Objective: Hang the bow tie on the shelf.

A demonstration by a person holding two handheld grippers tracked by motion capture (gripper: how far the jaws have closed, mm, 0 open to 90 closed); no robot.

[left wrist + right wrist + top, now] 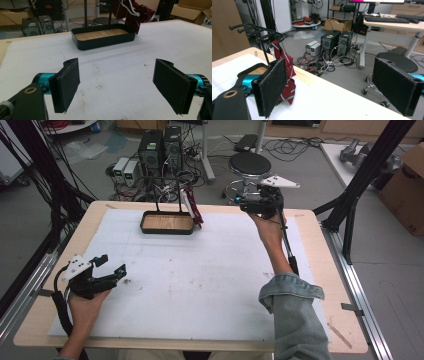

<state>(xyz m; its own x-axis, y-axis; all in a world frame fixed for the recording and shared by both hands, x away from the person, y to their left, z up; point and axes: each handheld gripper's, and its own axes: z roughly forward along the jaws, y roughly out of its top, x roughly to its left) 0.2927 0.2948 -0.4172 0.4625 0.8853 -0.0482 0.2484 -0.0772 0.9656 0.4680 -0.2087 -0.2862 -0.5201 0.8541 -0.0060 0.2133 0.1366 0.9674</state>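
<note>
One black rectangular metal tray with a wooden floor point(167, 223) stands ahead of the left jaws. One black rack point(257, 31) with four prongs rises from it. One dark red striped necktie point(285, 75) hangs there, just beyond the right jaws.

This is a lab or research workroom. Desktop computer towers point(161, 150) stand on the grey floor amid tangled cables point(329, 62), near a black rolling stool point(249, 166). Cardboard boxes point(406, 187) sit at the side. A desk carries a keyboard point(384, 19). The wooden table point(309, 220), covered with a white sheet point(200, 270), stands inside a black metal frame point(372, 160).
</note>
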